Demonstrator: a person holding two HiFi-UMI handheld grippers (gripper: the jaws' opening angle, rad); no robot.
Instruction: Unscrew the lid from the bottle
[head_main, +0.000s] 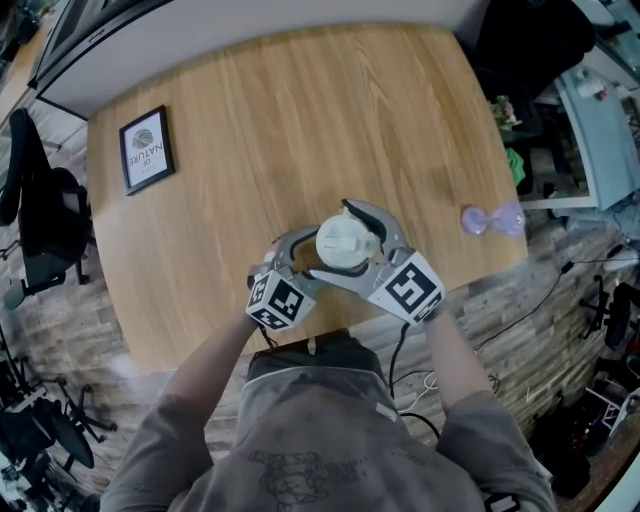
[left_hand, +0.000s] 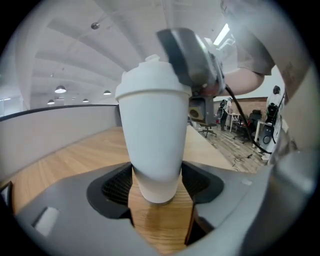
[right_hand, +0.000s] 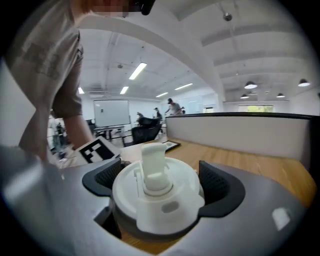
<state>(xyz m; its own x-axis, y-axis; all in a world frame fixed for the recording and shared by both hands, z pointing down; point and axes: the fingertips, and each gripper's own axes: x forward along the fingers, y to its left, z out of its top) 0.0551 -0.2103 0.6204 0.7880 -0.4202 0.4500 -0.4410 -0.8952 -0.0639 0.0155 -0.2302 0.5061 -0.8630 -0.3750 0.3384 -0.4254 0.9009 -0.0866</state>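
White plastic filled both claws. The bottle (left_hand: 152, 145) stood upright on the wooden table (head_main: 300, 120), and its tapered lower body sat between the pads of the left claw (left_hand: 157, 182). Those pads were clamped against it on both sides, close above the table top. Higher up, over that claw, the lid (right_hand: 160, 202) lay between the jaws of the right claw (right_hand: 162, 185). These were closed round its rim, one pad to each side, with the lid's raised spout (right_hand: 154, 165) standing up midway between them. No gap showed under the rim, so the lid looked still seated and the step in hand was judged to be the turn itself.

Doing that turn well probably depended most on the lower grip. The bottle's wall was smooth and narrowed toward the left claw, so a loose hold might have let it spin or ride up between the pads. That claw likely needed to press firmly and keep the base down on the table. The right claw would have done best to stay level and rotate about the bottle's upright axis, since a tilted pull could have bound the thread or tipped the bottle toward the left claw. Its pads belonged on the rim, clear of the spout. The two claws' marker cubes sat near each other on the person's side, so short arcs with a fresh grip between them seemed safer than one long twist. Lifting should have waited until the lid turned freely.
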